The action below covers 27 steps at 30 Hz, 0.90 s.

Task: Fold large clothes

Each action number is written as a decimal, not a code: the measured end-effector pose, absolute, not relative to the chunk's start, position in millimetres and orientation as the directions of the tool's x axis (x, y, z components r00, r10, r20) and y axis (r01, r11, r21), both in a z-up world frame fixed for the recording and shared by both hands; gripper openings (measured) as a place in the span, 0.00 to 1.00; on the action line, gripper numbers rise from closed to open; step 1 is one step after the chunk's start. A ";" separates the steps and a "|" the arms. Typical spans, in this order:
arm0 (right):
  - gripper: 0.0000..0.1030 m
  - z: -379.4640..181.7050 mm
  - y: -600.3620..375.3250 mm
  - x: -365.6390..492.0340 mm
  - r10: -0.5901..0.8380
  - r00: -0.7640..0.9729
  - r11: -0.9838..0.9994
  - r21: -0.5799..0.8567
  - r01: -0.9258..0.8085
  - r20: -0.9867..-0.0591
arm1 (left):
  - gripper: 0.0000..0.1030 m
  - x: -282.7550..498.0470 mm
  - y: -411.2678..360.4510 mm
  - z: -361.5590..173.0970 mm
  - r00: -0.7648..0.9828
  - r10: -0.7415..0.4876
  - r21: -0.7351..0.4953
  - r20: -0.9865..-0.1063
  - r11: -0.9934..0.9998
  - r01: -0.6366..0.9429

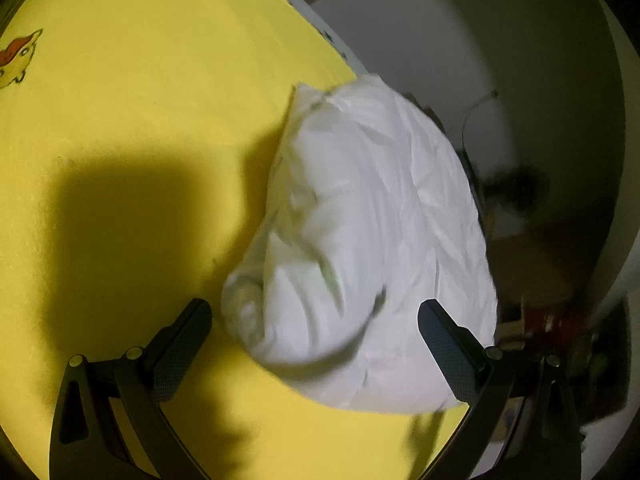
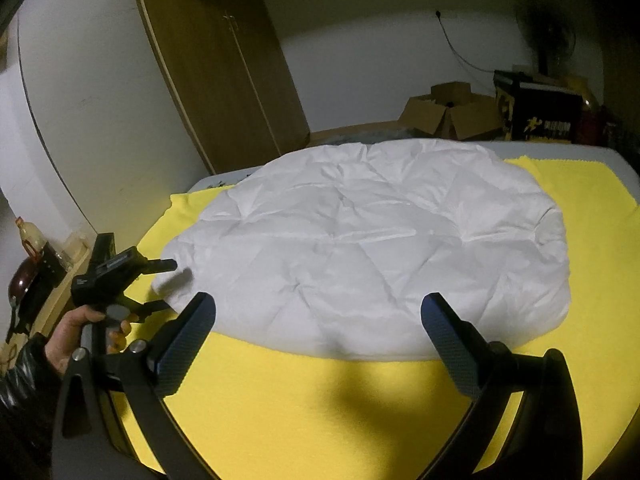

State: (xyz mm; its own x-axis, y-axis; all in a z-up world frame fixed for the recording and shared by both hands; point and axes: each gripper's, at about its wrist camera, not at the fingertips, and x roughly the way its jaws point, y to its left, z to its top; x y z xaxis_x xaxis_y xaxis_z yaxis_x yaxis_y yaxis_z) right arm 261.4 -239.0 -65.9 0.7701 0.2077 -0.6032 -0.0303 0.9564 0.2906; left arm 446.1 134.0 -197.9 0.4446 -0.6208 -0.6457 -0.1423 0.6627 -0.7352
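A white quilted puffy garment (image 2: 360, 248) lies as a rounded, folded bundle on a yellow cloth (image 2: 320, 408) that covers the table. In the right wrist view my right gripper (image 2: 318, 310) is open just above the garment's near edge, its fingers straddling that edge without touching it. In the same view a hand holds my left gripper (image 2: 166, 286) open at the garment's left end. The left wrist view looks down the garment (image 1: 372, 240) from that end, where my left gripper (image 1: 316, 316) stands wide open around a bunched corner, apart from the fabric.
A cartoon print (image 1: 18, 58) marks the yellow cloth's far left. Behind the table are a wooden wardrobe (image 2: 224, 64), open cardboard boxes (image 2: 452, 114), a black and yellow box (image 2: 536, 108) and a fan (image 2: 546, 36). A bottle (image 2: 30, 236) and a dark pan (image 2: 22, 284) sit on a low shelf at left.
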 end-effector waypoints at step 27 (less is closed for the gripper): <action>0.06 -99.1 -249.9 500.8 0.032 0.678 0.950 0.233 0.207 -0.734 | 0.42 470.4 132.6 -184.6 0.430 -0.621 -0.712 -0.655 0.698 -0.076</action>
